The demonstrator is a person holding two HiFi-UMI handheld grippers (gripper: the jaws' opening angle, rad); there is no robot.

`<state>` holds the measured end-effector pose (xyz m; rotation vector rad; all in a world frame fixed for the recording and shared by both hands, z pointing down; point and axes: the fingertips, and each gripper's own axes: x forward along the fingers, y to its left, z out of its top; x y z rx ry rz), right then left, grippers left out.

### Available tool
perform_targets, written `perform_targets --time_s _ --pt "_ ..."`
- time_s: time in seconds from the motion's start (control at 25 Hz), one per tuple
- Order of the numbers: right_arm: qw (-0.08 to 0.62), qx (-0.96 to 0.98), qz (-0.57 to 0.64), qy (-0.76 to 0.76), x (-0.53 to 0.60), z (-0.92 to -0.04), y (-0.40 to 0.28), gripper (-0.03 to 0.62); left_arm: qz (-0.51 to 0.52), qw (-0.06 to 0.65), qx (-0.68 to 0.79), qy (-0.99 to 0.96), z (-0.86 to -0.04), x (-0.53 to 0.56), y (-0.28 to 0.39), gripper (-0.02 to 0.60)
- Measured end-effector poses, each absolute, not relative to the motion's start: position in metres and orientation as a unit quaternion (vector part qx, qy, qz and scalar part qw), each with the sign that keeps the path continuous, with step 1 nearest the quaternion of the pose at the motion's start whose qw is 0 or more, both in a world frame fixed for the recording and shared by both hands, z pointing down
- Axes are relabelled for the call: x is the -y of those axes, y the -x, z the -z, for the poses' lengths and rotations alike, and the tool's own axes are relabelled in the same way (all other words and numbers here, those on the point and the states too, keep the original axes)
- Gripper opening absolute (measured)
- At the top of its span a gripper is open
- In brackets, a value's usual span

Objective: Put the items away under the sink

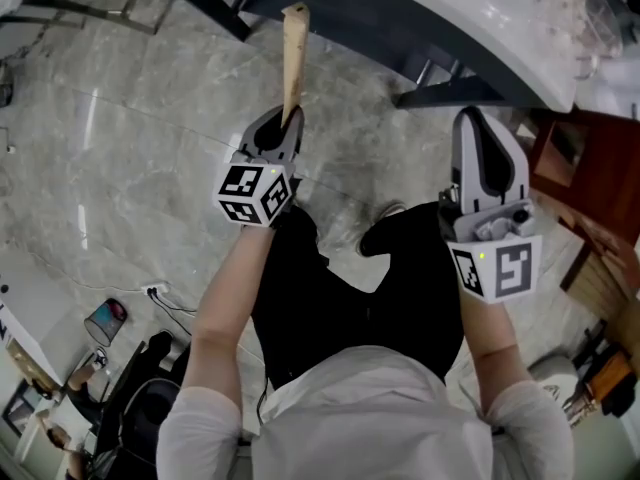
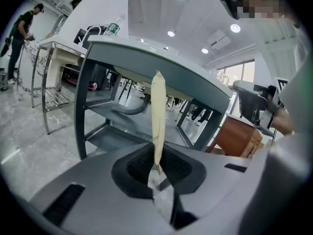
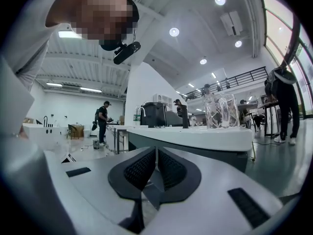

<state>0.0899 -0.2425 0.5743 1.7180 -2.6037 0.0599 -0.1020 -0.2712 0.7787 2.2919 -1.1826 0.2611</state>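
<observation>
While the left gripper point(image 1: 285, 125) pinches the beige strip point(image 1: 293, 58) and the right gripper point(image 1: 472, 118) is pressed together empty, I'd slide it low onto the shelf point(image 2: 110, 138) beneath.

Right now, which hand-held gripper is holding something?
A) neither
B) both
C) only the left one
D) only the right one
C: the left hand-held gripper is clamped on a thin tan strip that sticks up from its jaws, while the right hand-held gripper has its jaws together with nothing between them.
</observation>
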Motion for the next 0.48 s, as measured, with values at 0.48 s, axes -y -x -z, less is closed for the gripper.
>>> perform_targets --time_s 0.48 --pt "0.002 0.824 -0.033 -0.566 0.259 -0.627 -0.098 0.041 -0.098 0.279 0.418 -0.859 -0.823 0.301 0.082 0.035"
